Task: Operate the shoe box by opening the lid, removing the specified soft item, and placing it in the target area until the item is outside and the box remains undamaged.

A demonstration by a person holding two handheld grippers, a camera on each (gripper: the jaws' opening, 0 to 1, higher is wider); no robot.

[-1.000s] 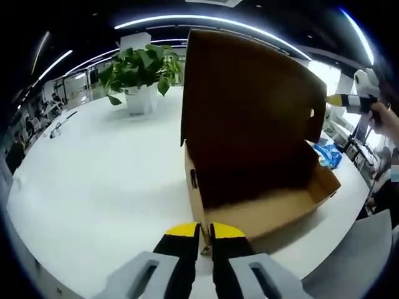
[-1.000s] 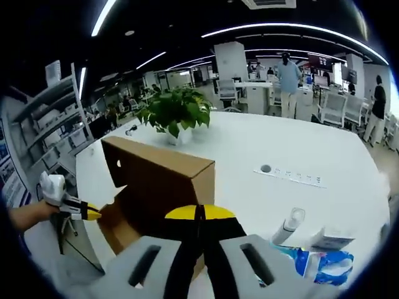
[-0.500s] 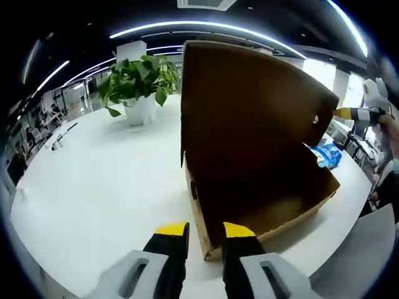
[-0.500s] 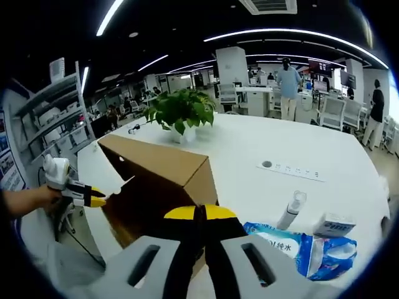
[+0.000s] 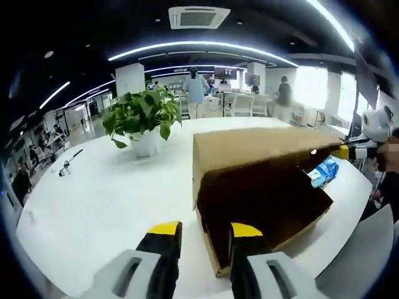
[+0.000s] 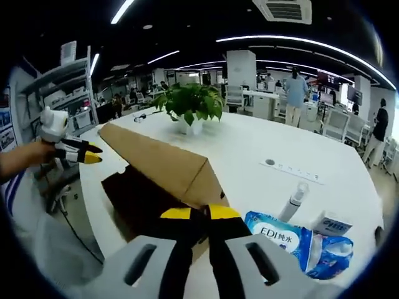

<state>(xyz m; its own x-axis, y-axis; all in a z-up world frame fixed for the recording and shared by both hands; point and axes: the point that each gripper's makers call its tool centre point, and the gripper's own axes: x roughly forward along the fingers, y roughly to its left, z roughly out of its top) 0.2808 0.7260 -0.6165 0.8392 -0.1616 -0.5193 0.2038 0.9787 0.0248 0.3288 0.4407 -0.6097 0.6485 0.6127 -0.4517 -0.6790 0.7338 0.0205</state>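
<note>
Pinching the raised lid (image 6: 162, 165) of a brown cardboard shoe box (image 6: 143, 202) at its free corner, with the yellow-tipped right gripper (image 6: 199, 213) clamped tight on the cardboard edge. Seen from the left gripper view as a yellow tip (image 5: 341, 151) touching the lid (image 5: 255, 146) at its far right end, the panel slanting low over the shoe box (image 5: 249, 205). Sits near the edge of a wide white table (image 5: 93, 199), open side towards the left gripper; inside lies in deep shadow, contents not discernible.

Hovers just before the box's near corner with the left gripper (image 5: 206, 229), yellow tips spread wide and holding nothing. Shows up again at the left of the right gripper view (image 6: 92, 154), held by a hand (image 6: 25, 159) beyond the table's rim, apart from the box.

Lying on the table just beside the box: a blue wet-wipe packet (image 6: 280, 233), with a white bottle (image 6: 293, 202) and a small white carton (image 6: 333, 223) close by. Glimpsed too past the box's right end in the left gripper view (image 5: 324, 169).

Stands well behind the box, a leafy green plant in a white pot (image 5: 142, 118), also visible in the right gripper view (image 6: 193, 106). Farther back, several people (image 5: 196, 87) among office desks under strip lights.
</note>
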